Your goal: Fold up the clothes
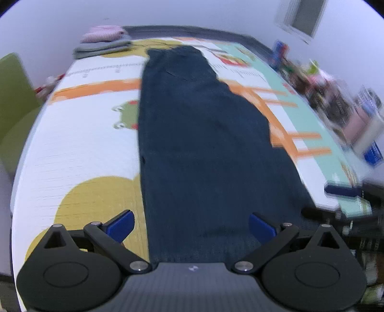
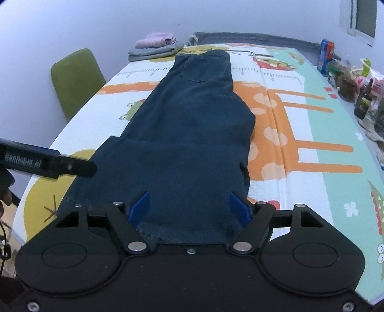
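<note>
Dark blue jeans (image 1: pixel 199 144) lie lengthwise down the middle of the patterned mat, folded leg on leg, waist at the far end. In the right wrist view the jeans (image 2: pixel 189 134) show a back pocket far away and the leg hems near me. My left gripper (image 1: pixel 190 226) is open over the near hem, its blue fingers (image 1: pixel 120 225) spread wide. My right gripper (image 2: pixel 189 207) is also open, straddling the hem end with the cloth lying between the fingers (image 2: pixel 140 206). The left gripper's black body (image 2: pixel 48 163) reaches in from the left edge.
A stack of folded clothes (image 2: pixel 153 46) sits at the far left corner of the mat (image 2: pixel 300 124). A green chair (image 2: pixel 74 81) stands left of the table. Bottles, boxes and clutter (image 2: pixel 355 81) line the right edge. A window (image 1: pixel 304 16) is in the wall.
</note>
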A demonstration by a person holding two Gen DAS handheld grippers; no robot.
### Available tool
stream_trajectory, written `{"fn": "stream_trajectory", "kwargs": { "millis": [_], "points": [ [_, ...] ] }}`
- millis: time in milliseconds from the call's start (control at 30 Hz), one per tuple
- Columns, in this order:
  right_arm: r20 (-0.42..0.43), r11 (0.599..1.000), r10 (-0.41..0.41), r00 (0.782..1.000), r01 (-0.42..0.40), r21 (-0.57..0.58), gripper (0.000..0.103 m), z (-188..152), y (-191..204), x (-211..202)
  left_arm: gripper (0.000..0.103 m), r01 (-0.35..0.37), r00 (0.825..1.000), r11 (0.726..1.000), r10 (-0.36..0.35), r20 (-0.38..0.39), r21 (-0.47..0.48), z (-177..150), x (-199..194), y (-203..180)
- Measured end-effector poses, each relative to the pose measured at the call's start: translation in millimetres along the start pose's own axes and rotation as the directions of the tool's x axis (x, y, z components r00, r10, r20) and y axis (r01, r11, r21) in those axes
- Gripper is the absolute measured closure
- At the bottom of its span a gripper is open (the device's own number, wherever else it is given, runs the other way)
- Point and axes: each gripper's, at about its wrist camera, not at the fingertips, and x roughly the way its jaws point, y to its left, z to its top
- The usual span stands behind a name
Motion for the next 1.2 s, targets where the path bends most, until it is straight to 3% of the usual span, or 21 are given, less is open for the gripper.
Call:
{"fn": "stream_trajectory", "kwargs": {
  "millis": [133, 233, 367, 500, 600, 700, 833, 967, 1200],
  "points": [
    [-0.001, 0.990, -0.002, 1.000, 0.002, -0.144, 0.031, -5.8, 3.6, -5.3, 0.000, 0.014, 1.000, 0.987, -0.015, 0.004, 0.158, -14.4, -3.5, -6.4],
    [-0.006, 0.959, 0.022, 1.000, -0.022, -0.281, 0.031, -10.6, 11.0, -7.5, 0.000, 0.000, 1.000, 0.949, -0.009, 0.029, 0.315, -24.8, -6.9, -16.4],
    [-0.066, 0.893, 0.082, 0.994, -0.103, -0.437, 0.031, -18.4, 22.0, -2.4, 0.000, 0.015, 0.999, 0.858, -0.033, 0.024, 0.514, -39.8, -6.5, -34.3],
    [-0.125, 0.806, 0.113, 0.986, -0.164, -0.569, 0.031, -30.9, 34.7, 3.4, 0.000, 0.056, 0.998, 0.748, -0.061, -0.014, 0.661, -57.8, 0.1, -50.6],
    [-0.155, 0.752, 0.112, 0.982, -0.186, -0.632, 0.031, -43.1, 42.3, 9.5, 0.000, 0.090, 0.996, 0.691, -0.080, -0.047, 0.717, -70.1, 9.1, -57.8],
    [-0.187, 0.721, 0.103, 0.977, -0.202, -0.663, 0.031, -52.6, 45.4, 18.3, 0.000, 0.093, 0.996, 0.654, -0.060, -0.071, 0.751, -80.1, 22.0, -63.0],
    [-0.208, 0.703, 0.082, 0.975, -0.205, -0.681, 0.031, -61.8, 45.6, 30.9, 0.000, 0.082, 0.996, 0.625, -0.037, -0.075, 0.777, -86.1, 38.8, -61.8],
    [-0.169, 0.655, 0.041, 0.985, -0.155, -0.740, 0.031, -70.6, 47.3, 38.4, 0.000, 0.030, 1.000, 0.582, -0.012, -0.028, 0.813, -86.9, 50.6, -58.8],
    [-0.142, 0.583, 0.001, 0.990, -0.116, -0.804, 0.030, -83.5, 52.0, 56.4, 0.000, 0.014, 1.000, 0.534, -0.017, -0.006, 0.846, -90.5, 61.4, -61.0]
  ]
}}
